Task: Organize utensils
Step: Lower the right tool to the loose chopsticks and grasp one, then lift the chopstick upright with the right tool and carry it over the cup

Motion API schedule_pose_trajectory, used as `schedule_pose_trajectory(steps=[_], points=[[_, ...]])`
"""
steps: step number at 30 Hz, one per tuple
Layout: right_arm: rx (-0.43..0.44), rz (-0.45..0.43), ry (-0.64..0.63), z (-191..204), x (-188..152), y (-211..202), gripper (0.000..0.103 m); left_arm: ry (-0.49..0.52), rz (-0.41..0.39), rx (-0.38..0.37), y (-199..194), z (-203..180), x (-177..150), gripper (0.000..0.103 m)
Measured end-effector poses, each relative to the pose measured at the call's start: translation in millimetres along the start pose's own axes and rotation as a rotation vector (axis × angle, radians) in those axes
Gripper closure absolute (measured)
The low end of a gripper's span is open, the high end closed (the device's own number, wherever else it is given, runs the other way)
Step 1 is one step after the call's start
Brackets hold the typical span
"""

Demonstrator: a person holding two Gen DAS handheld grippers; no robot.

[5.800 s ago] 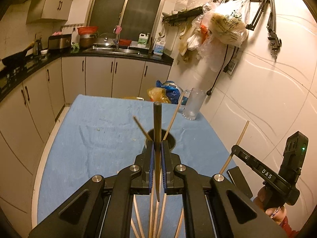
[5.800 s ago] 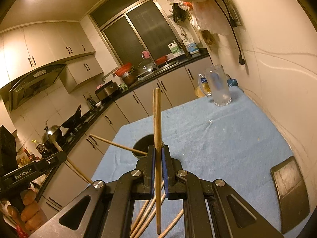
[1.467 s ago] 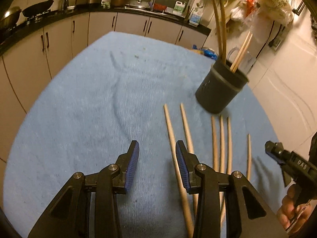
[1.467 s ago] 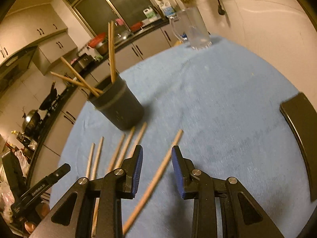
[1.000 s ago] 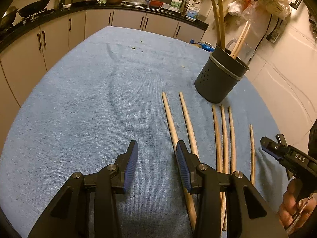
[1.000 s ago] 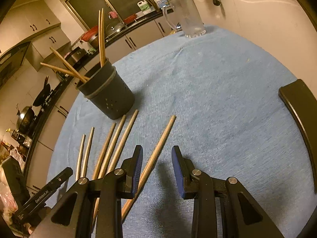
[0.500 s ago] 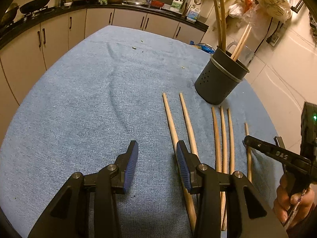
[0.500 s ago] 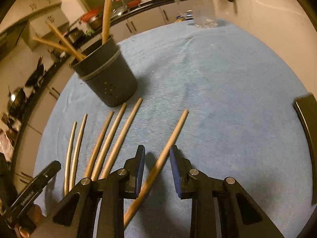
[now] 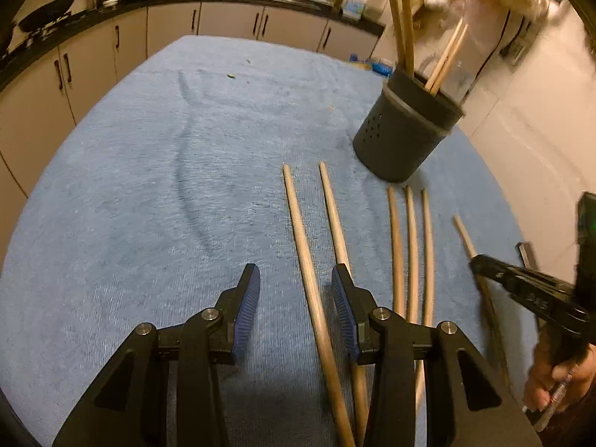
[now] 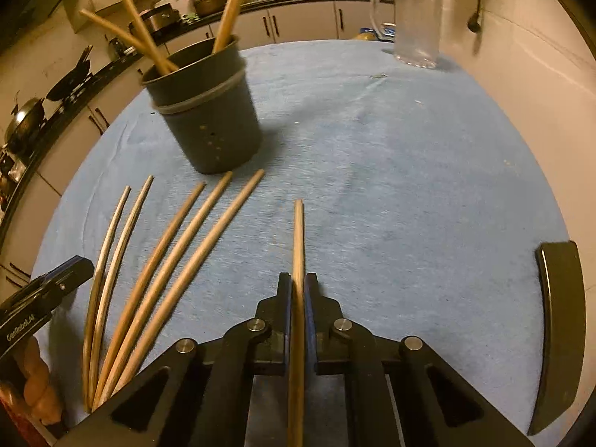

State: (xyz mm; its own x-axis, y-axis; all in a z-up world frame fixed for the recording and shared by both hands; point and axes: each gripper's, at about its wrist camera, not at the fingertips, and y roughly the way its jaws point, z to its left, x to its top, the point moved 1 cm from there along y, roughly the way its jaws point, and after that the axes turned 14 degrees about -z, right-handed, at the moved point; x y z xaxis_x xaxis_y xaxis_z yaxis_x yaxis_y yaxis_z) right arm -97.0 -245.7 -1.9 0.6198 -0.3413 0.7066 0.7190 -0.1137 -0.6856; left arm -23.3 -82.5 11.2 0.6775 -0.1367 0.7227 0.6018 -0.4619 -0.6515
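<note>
A dark perforated holder [image 9: 402, 141] [image 10: 212, 130] stands on the blue cloth with several wooden chopsticks upright in it. More chopsticks lie flat in front of it. My right gripper [image 10: 298, 279] is shut on one chopstick [image 10: 298, 231], which runs straight out between the pads; in the left wrist view that gripper [image 9: 521, 287] sits low at the right over the same chopstick [image 9: 465, 238]. My left gripper [image 9: 294, 275] stands open, low over the cloth. One long chopstick [image 9: 301, 231] lies between its jaws, untouched by the pads, and a second one [image 9: 331, 205] passes under the right finger.
A clear glass jug [image 10: 417, 22] stands at the cloth's far end by the tiled wall. A black curved object [image 10: 558, 335] lies at the right edge. Three more chopsticks [image 9: 409, 246] lie between my grippers. Kitchen cabinets [image 9: 93, 67] run along the left.
The right jaws have closed on the chopstick that lay slanted between them, and it now points straight ahead. The left gripper has shifted right, bringing a chopstick between its jaws.
</note>
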Motion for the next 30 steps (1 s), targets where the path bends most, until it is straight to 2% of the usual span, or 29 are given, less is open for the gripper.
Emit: schedule_pose_trajectory(steps=[2, 4, 8, 16, 18, 22, 25, 30], points=[[0.004, 0.003, 0.011, -2, -1, -1, 0.096, 0.015, 0.022, 0.008, 6, -5, 3, 0.065], [0.010, 0.004, 0.022, -5, -1, -2, 0.096, 0.031, 0.035, 0.040, 11, -7, 8, 0.073], [0.018, 0.005, 0.024, -5, 0, -3, 0.096, 0.034, 0.058, 0.067, 19, -6, 14, 0.082], [-0.013, 0.044, -0.040, 4, 5, 8, 0.095, 0.139, 0.108, 0.129, 39, -24, 26, 0.083], [-0.018, 0.038, -0.053, 6, 8, 12, 0.095, 0.152, 0.101, 0.141, 41, -27, 26, 0.095], [-0.009, 0.031, -0.035, 7, 12, 15, 0.096, 0.126, 0.088, 0.095, 36, -24, 24, 0.097], [0.054, 0.019, 0.018, 6, 12, 10, 0.096, 0.097, 0.060, 0.052, 24, -23, 23, 0.097], [0.120, -0.104, 0.034, 18, 22, -21, 0.096, 0.066, -0.067, -0.008, -15, -23, 37, 0.097]])
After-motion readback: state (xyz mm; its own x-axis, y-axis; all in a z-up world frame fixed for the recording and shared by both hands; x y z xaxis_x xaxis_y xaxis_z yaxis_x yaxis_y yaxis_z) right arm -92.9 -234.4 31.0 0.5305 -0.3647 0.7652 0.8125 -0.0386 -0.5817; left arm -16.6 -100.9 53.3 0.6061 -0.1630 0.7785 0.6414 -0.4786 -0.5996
